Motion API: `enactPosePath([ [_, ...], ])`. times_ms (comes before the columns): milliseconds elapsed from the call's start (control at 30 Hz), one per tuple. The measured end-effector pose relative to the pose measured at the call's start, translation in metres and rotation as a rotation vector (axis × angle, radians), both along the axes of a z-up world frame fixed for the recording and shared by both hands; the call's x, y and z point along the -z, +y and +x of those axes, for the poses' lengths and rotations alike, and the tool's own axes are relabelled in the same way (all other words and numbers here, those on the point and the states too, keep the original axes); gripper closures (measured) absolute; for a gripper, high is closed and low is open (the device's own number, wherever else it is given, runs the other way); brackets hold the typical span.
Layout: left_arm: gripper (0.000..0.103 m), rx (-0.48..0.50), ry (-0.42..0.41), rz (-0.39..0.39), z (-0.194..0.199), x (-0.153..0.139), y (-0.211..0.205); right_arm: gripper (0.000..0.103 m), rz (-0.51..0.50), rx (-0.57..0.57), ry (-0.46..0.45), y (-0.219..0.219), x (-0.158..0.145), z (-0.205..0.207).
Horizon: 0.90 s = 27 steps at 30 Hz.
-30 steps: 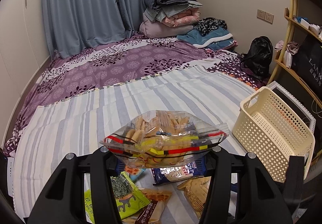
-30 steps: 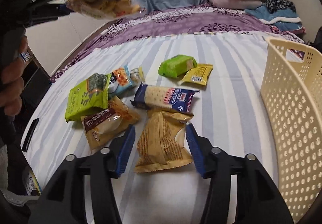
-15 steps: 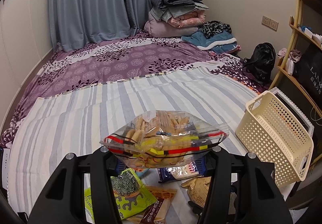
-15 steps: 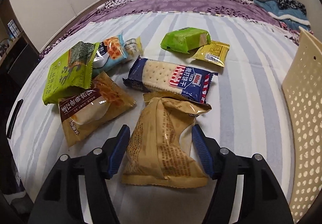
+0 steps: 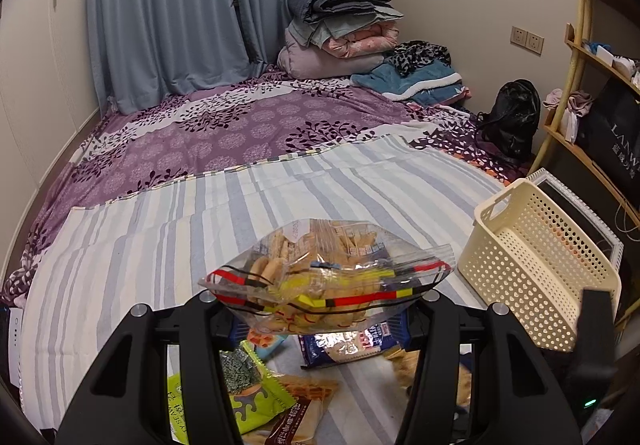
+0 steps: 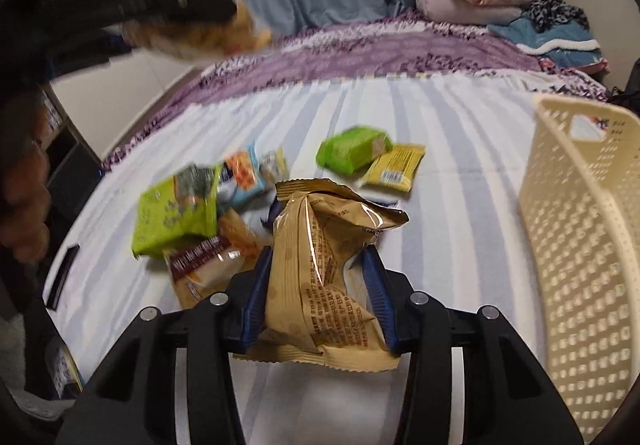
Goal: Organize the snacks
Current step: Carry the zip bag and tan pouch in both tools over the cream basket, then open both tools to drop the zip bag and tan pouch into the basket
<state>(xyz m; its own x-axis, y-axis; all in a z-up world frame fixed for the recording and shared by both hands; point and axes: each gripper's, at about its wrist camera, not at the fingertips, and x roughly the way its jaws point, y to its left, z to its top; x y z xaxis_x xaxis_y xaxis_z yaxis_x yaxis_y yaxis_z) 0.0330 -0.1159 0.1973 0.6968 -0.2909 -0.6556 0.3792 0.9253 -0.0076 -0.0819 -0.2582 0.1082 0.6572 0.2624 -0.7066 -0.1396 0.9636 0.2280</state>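
Note:
My left gripper [image 5: 320, 309] is shut on a clear zip bag of biscuits [image 5: 324, 277] and holds it high above the striped bedsheet; it also shows blurred at the upper left of the right wrist view [image 6: 192, 21]. My right gripper [image 6: 318, 285] is shut on a tan snack packet [image 6: 324, 285], lifted a little off the sheet. A cream perforated basket [image 5: 536, 265] stands to the right, and appears in the right wrist view [image 6: 580, 245]. Loose snacks lie on the sheet: a green seaweed pack [image 6: 176, 213], a green bar [image 6: 352, 151], a yellow packet [image 6: 394, 167], a navy cracker pack [image 5: 352, 343].
Folded quilts [image 5: 340, 33] and clothes are piled at the far end of the purple bedspread. A black bag [image 5: 512, 117] and a wooden shelf [image 5: 580, 85] stand on the right. A dark remote-like object [image 6: 62, 277] lies at the sheet's left edge.
My right gripper closed on the tan packet and lifted it off the sheet. My left gripper kept holding the biscuit bag up and moved slightly.

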Motion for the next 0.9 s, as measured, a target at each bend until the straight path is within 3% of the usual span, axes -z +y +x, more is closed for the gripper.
enactPosePath([
  [200,0.048,0.05,-0.015,0.008,-0.004,-0.008,-0.027,0.058,0.015,0.102,-0.137,-0.039,-0.047,-0.024],
  [367,0.048,0.121,-0.011,0.006,-0.01,-0.013,-0.06,0.058,-0.017,0.209,-0.2,-0.075,-0.065,-0.042],
  [633,0.048,0.248,-0.01,0.018,-0.022,-0.013,-0.125,0.058,-0.051,0.418,-0.173,-0.141,-0.056,-0.058],
  [900,0.048,0.369,0.019,0.015,-0.033,-0.006,-0.182,0.056,-0.03,0.536,-0.145,-0.178,-0.041,-0.074],
])
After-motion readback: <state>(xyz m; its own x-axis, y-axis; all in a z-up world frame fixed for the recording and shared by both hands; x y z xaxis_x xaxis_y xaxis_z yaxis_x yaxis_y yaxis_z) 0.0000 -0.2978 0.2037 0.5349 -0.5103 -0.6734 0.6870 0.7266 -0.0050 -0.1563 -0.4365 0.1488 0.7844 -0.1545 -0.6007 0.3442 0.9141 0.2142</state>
